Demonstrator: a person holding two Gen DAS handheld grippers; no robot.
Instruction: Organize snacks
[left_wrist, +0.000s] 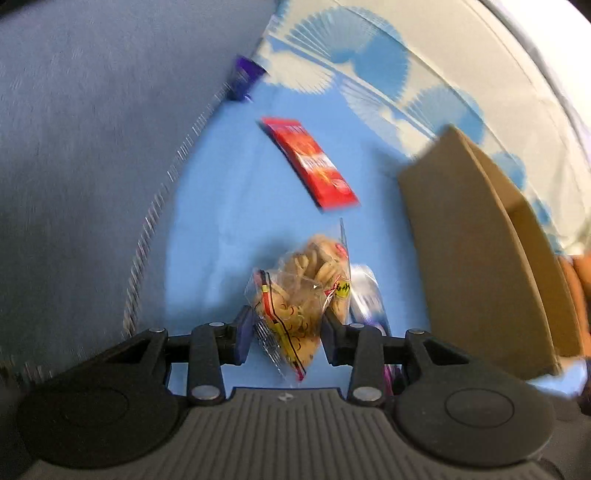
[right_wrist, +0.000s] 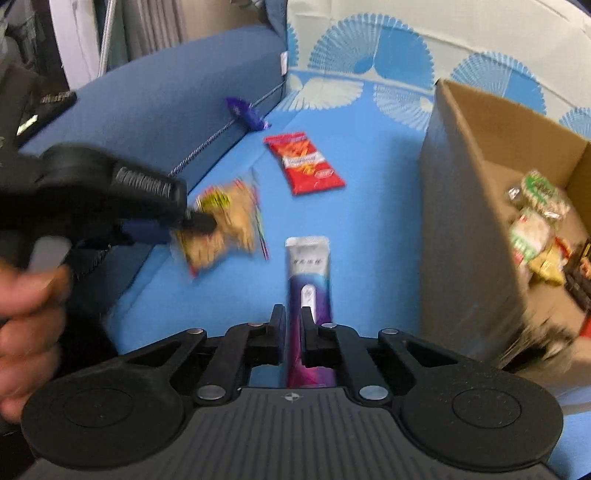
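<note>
My left gripper (left_wrist: 288, 325) is shut on a clear bag of tan snacks (left_wrist: 306, 284) and holds it above the blue sofa seat; the bag also shows in the right wrist view (right_wrist: 221, 225), pinched by the left gripper (right_wrist: 199, 221). My right gripper (right_wrist: 293, 325) is shut on a purple and silver stick pack (right_wrist: 310, 280), held upright; in the left wrist view the pack (left_wrist: 369, 299) shows behind the bag. A red snack bag (left_wrist: 310, 162) (right_wrist: 304, 164) and a small purple wrapper (left_wrist: 243, 77) (right_wrist: 245, 112) lie on the seat farther off.
An open cardboard box (right_wrist: 465, 221) (left_wrist: 469, 251) stands on the seat at the right, with several snack packs (right_wrist: 535, 221) inside. The blue sofa armrest (right_wrist: 166, 107) (left_wrist: 92, 147) rises at the left. A patterned blue and white back cushion (right_wrist: 369, 55) lies beyond.
</note>
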